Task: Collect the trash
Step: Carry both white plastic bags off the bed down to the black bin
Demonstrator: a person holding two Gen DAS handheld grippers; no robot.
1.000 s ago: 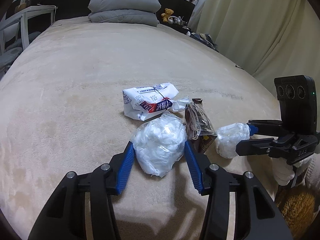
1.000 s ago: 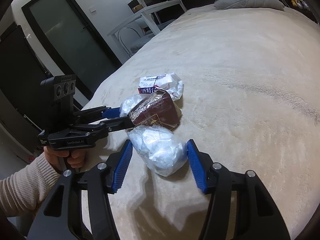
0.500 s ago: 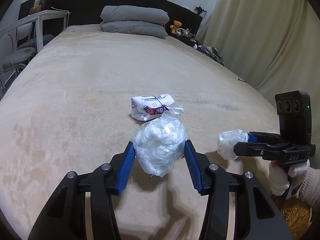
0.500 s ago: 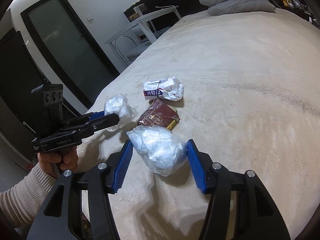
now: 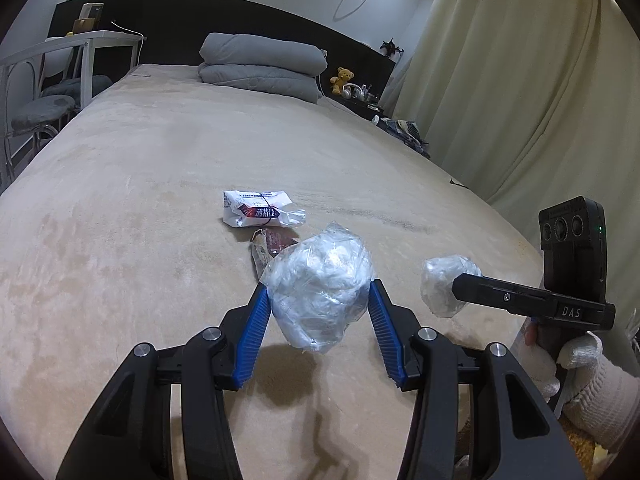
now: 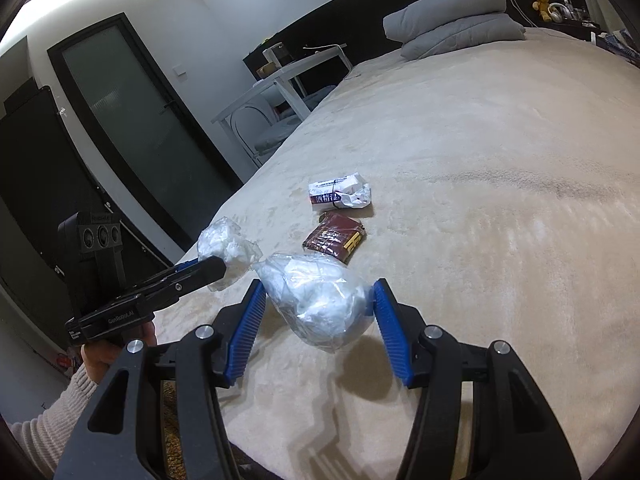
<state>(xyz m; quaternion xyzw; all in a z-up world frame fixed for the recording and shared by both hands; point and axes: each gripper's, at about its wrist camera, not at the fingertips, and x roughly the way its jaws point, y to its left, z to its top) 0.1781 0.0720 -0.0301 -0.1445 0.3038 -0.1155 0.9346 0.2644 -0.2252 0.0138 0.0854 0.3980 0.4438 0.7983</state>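
Left wrist view: the left gripper (image 5: 318, 312) clamps a crumpled clear plastic bag stuffed with white tissue (image 5: 320, 288) between its blue ribbed pads (image 5: 252, 330); the bundle hangs above the beige plush bed cover (image 5: 140, 208) and casts a shadow below. The bundle hides most of the dark red foil snack wrapper (image 5: 272, 242) lying behind it; only the wrapper's far end shows. Further back lies a white crumpled packet with red and blue print (image 5: 258, 213); its characters are too small to read. At the right, the right gripper (image 5: 456, 286) shows side-on with "DAS" printed on its body, and its fingertips are buried in a smaller clear plastic wad of white tissue (image 5: 444, 282). The hand holding it is cut off by the frame edge. Folded grey bedding (image 5: 260, 66) rests at the headboard.

Right wrist view: the right gripper (image 6: 320, 312) grips the smaller wad, here large in frame (image 6: 320, 306), between its blue pads (image 6: 390, 334), clear of the cover. The left gripper (image 6: 218, 266) enters from the left, marked "GenRobot.AI", closed on its bundle (image 6: 228, 246); its far finger is hidden. The snack wrapper (image 6: 335, 237) lies fully visible on the cover (image 6: 500, 160), just beside the white packet (image 6: 340, 196). Gold lettering on the wrapper is illegible.
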